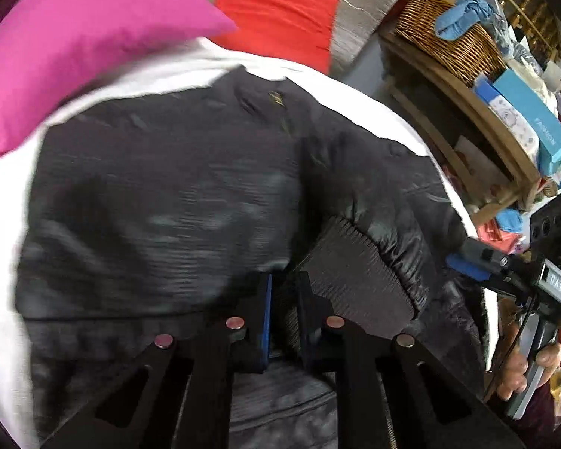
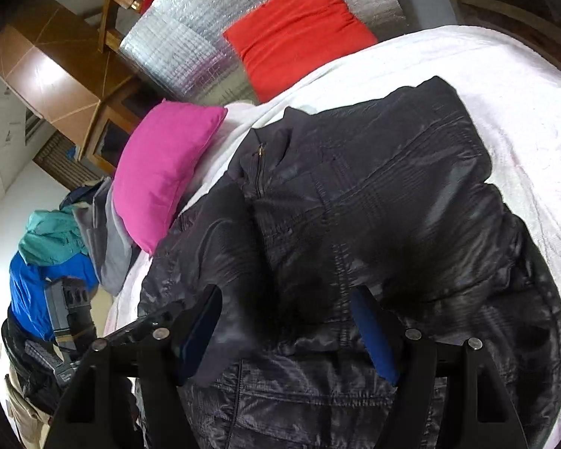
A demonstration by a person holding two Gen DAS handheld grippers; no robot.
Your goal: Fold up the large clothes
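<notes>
Jackets: one black jacket [image 2: 374, 224]
Cushions: two, one pink cushion [image 2: 164, 172], one red cushion [image 2: 299, 26]
Baskets: one wicker basket [image 1: 448, 37]
Grippers: two, left gripper [image 1: 284, 314], right gripper [image 2: 288, 329]

A: Layout from right gripper [image 2: 286, 331]?
B: Jacket [image 2: 374, 224] directly ahead, on bed [image 2: 505, 112]. Two pillows [image 2: 161, 172] beyond it, ahead-left.
A: Left gripper [image 1: 283, 312]?
B: Jacket cuff [image 1: 359, 273] between its fingers; shelf [image 1: 467, 119] to the right.

Black hand-held gripper [image 1: 284, 321], blue pads [image 2: 374, 336], silver screws.
</notes>
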